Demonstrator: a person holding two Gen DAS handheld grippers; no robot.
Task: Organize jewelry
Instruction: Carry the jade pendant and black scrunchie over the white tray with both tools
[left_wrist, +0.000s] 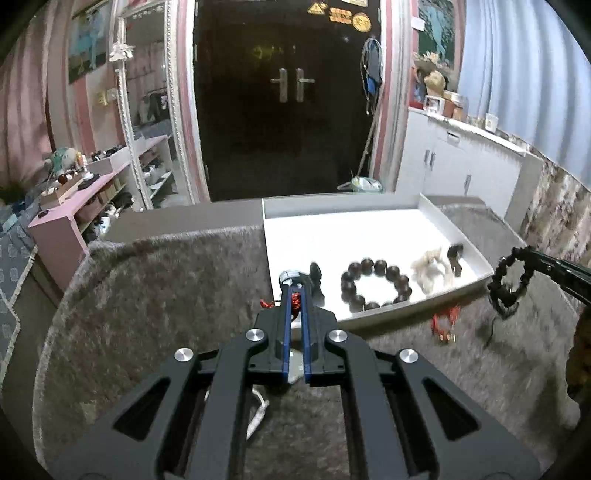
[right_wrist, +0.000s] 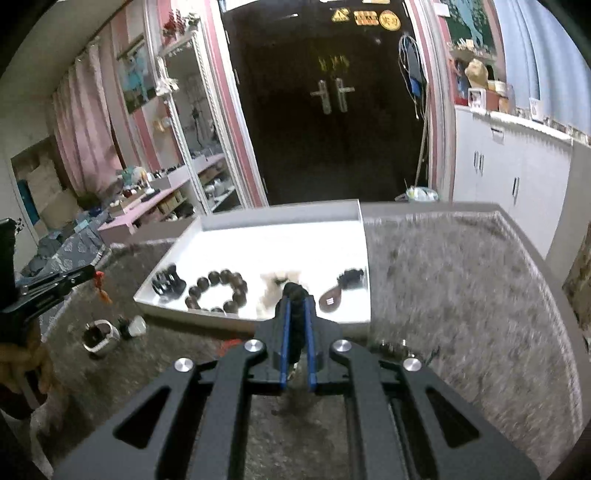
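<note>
In the left wrist view, the left gripper (left_wrist: 295, 291) sits at centre frame, its blue-edged fingers pinched nearly together on a red knotted cord (left_wrist: 295, 300) whose tassel end pokes out to the left. A silver ring-like piece (left_wrist: 290, 275) shows at the fingertips; whether it belongs to the cord is unclear. Behind it, right of centre, a shallow white rectangular tray (left_wrist: 369, 210) lies on grey plush fabric (left_wrist: 166, 280). In the tray's near part lies a bracelet of large round dark brown beads (left_wrist: 375, 284), with a pale fluffy piece (left_wrist: 432, 269) to its right. At the right edge, the right gripper (left_wrist: 526, 266) carries a loop of small black beads (left_wrist: 504, 282).

In the right wrist view, the right gripper, at lower centre, is clamped on that black bead strand, which bulges above its fingertips. The tray spans mid-frame, holding the brown bracelet left of centre and a dark brown spoon-shaped wooden piece (right_wrist: 332, 301) toward its right. At the left edge, the left gripper (right_wrist: 90, 273) holds the dangling red cord.
</note>
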